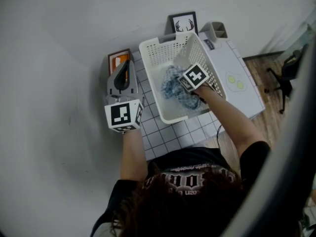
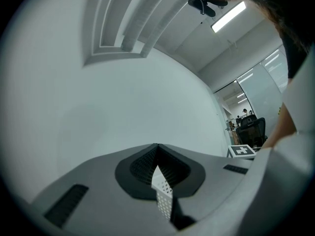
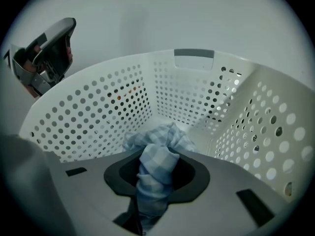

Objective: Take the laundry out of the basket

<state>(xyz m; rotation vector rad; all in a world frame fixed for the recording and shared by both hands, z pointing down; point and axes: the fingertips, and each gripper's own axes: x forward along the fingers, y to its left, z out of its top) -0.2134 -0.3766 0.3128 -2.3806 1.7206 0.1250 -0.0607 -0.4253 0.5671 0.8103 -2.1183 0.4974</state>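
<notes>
A white perforated laundry basket [image 1: 148, 46] stands on a white tiled table [image 1: 163, 132]. A blue checked cloth [image 1: 173, 83] lies bunched on its floor. My right gripper [image 1: 190, 86] reaches down into the basket and is shut on that cloth. In the right gripper view the cloth [image 3: 165, 136] is pinched in a twisted fold between the jaws of the right gripper [image 3: 157, 154], with the basket walls [image 3: 98, 112] all around. My left gripper [image 1: 128, 64] hovers left of the basket, outside it. In its own view the left gripper [image 2: 156, 146] has its tips together and faces a bare wall.
A framed antler picture [image 1: 183, 22] and an orange framed picture [image 1: 118, 60] lean at the table's back. A grey container [image 1: 217, 30] and a white cabinet top [image 1: 237, 78] lie right of the basket. An office chair [image 1: 284, 78] stands on the wood floor.
</notes>
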